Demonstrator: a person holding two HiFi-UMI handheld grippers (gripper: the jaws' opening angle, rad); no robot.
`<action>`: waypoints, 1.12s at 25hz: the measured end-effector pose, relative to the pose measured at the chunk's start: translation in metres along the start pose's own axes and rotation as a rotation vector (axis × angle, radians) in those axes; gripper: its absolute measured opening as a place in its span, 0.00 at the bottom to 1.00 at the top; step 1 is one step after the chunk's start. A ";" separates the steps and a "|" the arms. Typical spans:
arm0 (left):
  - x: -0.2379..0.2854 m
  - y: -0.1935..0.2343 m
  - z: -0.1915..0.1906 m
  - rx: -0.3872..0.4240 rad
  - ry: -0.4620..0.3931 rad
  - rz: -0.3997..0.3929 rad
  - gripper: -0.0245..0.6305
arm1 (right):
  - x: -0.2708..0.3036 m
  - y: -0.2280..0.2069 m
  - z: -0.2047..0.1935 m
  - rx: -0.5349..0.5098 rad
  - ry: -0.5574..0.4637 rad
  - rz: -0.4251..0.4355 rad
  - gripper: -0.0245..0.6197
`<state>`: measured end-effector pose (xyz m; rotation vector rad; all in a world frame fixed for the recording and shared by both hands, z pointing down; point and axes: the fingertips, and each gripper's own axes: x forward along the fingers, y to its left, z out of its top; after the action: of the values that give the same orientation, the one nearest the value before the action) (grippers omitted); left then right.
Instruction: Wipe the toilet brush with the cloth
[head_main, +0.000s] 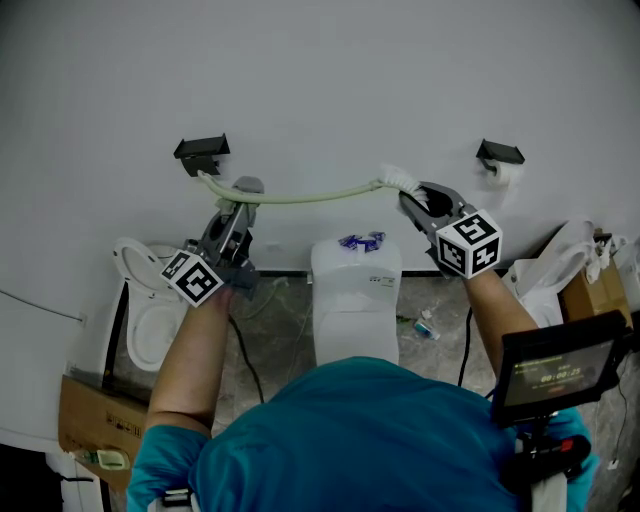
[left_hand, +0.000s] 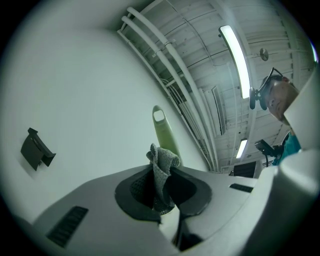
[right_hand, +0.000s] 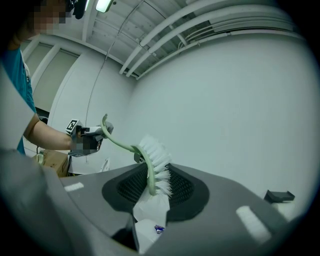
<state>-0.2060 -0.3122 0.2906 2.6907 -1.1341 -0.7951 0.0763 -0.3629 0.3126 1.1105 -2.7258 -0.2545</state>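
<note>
The toilet brush is held level in front of the wall, its pale green handle (head_main: 300, 196) running left from the white bristles (head_main: 398, 178). My right gripper (head_main: 418, 200) is shut on the brush at its bristle head (right_hand: 156, 159), with a white scrap (right_hand: 149, 210) lying under the head between the jaws. My left gripper (head_main: 236, 208) is shut on a grey cloth (head_main: 248, 187) that wraps the handle near its far end. In the left gripper view the cloth (left_hand: 162, 167) bunches up between the jaws, and the handle tip (left_hand: 162, 127) with its hang hole sticks out past it.
A white toilet cistern (head_main: 355, 295) with small blue items (head_main: 362, 241) on top stands below the brush. An open toilet seat (head_main: 138, 300) and a cardboard box (head_main: 85, 415) are at left. Two black wall brackets (head_main: 203, 150) (head_main: 500, 152), a paper roll (head_main: 507, 176), a white bag (head_main: 545, 272) and a screen (head_main: 555, 365) are around.
</note>
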 end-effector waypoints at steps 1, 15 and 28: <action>-0.002 0.002 0.001 0.006 0.001 0.006 0.10 | -0.001 -0.001 -0.001 -0.001 0.003 -0.001 0.21; -0.030 0.021 0.032 0.055 -0.041 0.061 0.10 | -0.008 -0.009 -0.013 -0.002 0.035 -0.013 0.21; -0.025 0.016 0.056 0.499 0.152 0.330 0.10 | -0.002 -0.026 -0.022 0.024 0.102 -0.168 0.21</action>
<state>-0.2586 -0.3011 0.2580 2.7353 -1.8728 -0.2750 0.1002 -0.3818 0.3273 1.3233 -2.5568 -0.1835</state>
